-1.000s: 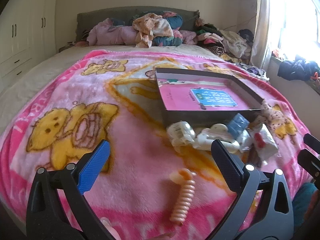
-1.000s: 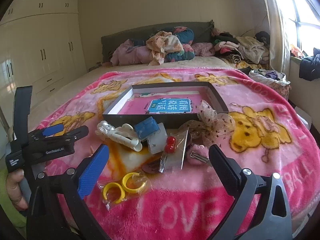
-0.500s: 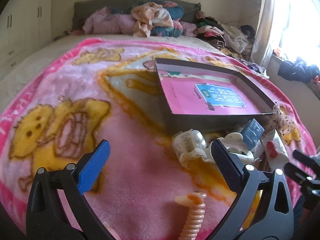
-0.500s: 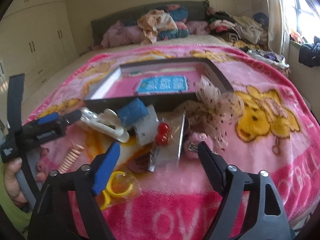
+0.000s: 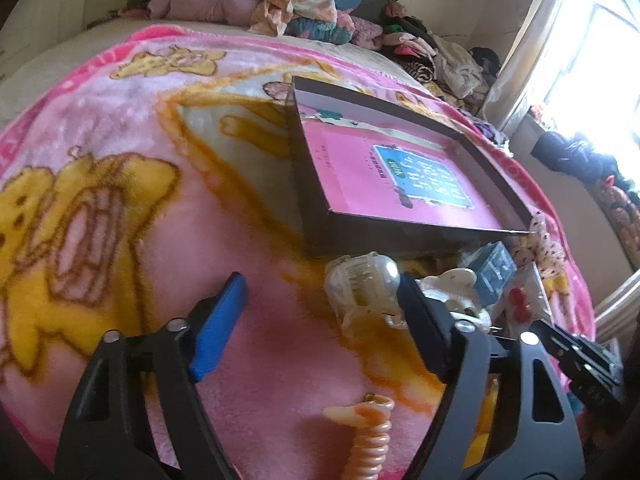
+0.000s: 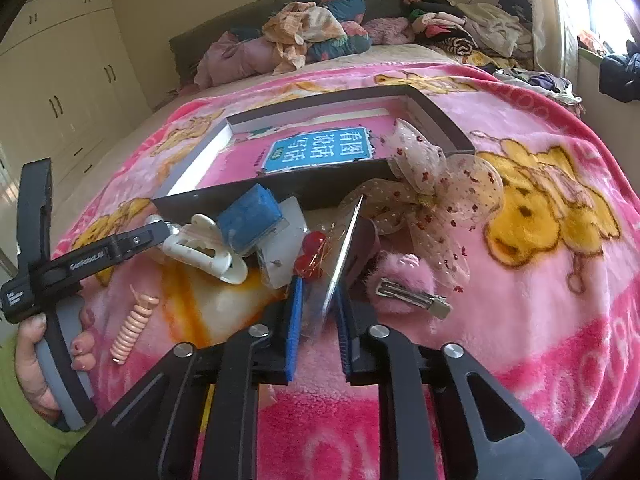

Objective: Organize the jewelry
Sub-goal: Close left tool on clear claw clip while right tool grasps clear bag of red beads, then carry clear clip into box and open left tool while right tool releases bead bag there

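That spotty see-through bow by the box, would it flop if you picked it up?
Probably yes. The spotty bow looks like thin sheer mesh with loose, drooping loops, so it would likely sag and weigh almost nothing. Its puffy fabric already leans on the box edge, so a nudge would likely squash it rather than roll it.

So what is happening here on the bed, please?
A person is sorting hair accessories and jewelry heaped in front of a shallow dark box on a pink blanket. The right gripper has its jaws closed on a clear plastic packet beside the red bead earrings. The left gripper is open, empty, near a white claw clip. The box holds only a pink book.
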{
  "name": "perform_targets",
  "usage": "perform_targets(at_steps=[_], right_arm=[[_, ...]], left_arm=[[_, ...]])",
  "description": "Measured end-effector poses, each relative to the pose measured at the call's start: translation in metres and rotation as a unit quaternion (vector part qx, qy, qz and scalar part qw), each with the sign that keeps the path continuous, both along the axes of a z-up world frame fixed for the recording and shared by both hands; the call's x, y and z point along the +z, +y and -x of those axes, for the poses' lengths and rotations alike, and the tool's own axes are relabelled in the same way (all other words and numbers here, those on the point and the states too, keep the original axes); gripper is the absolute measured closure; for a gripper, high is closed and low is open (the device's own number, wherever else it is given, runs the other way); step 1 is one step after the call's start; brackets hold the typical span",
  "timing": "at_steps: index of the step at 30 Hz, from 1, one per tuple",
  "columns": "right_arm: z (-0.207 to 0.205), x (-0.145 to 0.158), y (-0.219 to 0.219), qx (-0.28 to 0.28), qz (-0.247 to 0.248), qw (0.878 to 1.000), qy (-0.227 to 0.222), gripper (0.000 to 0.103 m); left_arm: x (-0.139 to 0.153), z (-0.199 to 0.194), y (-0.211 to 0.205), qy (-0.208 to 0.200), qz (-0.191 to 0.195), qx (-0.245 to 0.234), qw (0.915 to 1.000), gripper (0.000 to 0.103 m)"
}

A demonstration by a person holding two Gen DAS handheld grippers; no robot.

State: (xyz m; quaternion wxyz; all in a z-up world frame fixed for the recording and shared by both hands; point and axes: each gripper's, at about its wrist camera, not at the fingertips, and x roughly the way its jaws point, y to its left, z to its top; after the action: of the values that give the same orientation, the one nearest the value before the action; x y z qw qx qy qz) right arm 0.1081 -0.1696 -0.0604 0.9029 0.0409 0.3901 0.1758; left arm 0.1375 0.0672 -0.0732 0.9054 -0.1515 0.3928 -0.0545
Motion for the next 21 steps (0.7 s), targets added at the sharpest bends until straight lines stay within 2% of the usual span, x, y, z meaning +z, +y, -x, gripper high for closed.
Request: perform_targets(at_steps=[4,6,7,13,21], right_arm=[[0.004,0.003,-0.001,0.005,-0.005,1.0,-0.008,0.092],[0.007,0.005,-0.003,0.006,-0.009,1.0,-0.014,0.092],[0.008,0.006,-0.003,0.006,-0.011,1.0,-0.016,0.092],[0.015,0.014,-0.013,0.002,-0.024,0.999,-0.03,0.093],[0.019,0.03,-0.033,-0.018,-0.038,0.998,-0.049,0.093]], left_arm=[[-0.002,-0.002,-0.001,0.005,0.036,-0.019,0.9992,0.06],[-0.001,-0.003,-0.003,0.005,0.048,-0.029,0.9984,0.074],[0.0,-0.003,-0.005,0.004,0.049,-0.032,0.9983,0.076],[0.011,0.001,-0.011,-0.007,0.031,-0.036,0.9989,0.076],[0.04,0.006,-0.028,-0.037,-0.019,-0.055,0.9976,0.076]])
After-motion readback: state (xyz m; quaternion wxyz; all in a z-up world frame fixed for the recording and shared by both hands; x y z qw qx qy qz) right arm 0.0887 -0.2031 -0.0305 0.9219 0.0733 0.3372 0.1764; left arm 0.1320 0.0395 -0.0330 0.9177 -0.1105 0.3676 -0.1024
